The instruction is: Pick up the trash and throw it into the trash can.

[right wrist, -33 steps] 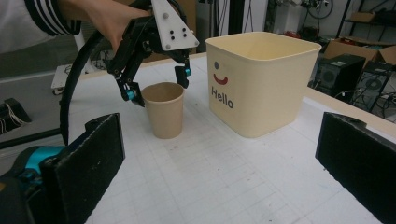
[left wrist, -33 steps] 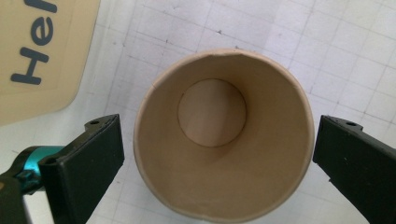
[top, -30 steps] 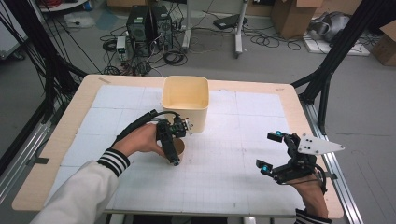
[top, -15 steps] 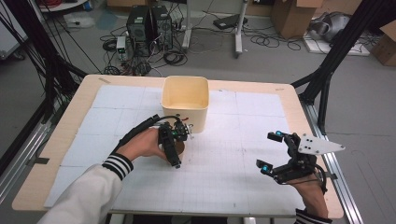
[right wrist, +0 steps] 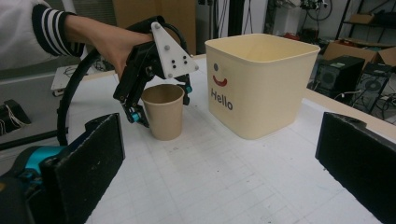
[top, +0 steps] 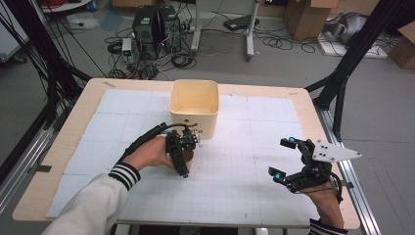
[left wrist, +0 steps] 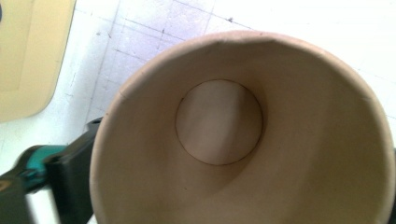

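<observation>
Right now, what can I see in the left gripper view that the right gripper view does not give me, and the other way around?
Left gripper view alone: the paper cup's empty inside and round bottom, seen from above. Right gripper view alone: the cup's outer wall standing upright on the table, the "Hello" print and smiley on the beige bin, the left hand-held gripper around the cup. Both: cup, bin, gridded table.

from above, the left gripper (top: 182, 152) hides most of the brown paper cup (top: 188, 155); in the left gripper view the cup's rim is cut off below and right.
</observation>
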`<state>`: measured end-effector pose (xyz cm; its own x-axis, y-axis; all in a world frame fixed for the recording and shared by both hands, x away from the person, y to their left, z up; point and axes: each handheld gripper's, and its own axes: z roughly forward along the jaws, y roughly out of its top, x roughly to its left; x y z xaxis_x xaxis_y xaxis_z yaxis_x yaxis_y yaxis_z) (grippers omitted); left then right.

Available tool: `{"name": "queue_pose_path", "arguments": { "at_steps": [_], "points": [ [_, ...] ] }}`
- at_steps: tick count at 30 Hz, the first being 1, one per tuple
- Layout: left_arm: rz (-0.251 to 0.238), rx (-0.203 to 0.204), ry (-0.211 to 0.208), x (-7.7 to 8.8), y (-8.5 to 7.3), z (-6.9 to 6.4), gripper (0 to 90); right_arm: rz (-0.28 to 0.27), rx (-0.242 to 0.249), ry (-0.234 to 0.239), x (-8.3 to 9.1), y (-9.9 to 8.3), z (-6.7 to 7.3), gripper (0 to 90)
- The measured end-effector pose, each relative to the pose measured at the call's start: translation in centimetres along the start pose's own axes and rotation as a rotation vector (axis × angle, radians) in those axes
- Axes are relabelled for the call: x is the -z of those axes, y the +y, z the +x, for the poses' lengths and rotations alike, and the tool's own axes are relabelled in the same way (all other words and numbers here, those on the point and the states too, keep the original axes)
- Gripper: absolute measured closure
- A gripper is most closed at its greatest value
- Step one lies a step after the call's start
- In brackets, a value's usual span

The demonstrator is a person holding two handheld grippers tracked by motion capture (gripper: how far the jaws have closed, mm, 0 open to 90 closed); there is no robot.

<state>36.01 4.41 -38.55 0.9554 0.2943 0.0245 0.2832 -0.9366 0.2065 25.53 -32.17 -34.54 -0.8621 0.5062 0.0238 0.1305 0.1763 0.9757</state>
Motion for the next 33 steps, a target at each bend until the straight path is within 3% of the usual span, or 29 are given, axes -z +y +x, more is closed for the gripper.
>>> {"name": "queue_pose_path", "arguments": {
  "at_steps": [18, 33],
  "points": [
    [-0.004, -0.006, -0.009, 0.11, -0.03, 0.00, 27.6, 0.002, 0.003, 0.000, -0.12, 0.00, -0.05, 0.2],
    [0.006, -0.008, -0.013, 0.57, -0.04, -0.35, 34.1, 0.006, -0.005, 0.003, -0.12, 0.02, -0.01, 0.2]
  ]
}}
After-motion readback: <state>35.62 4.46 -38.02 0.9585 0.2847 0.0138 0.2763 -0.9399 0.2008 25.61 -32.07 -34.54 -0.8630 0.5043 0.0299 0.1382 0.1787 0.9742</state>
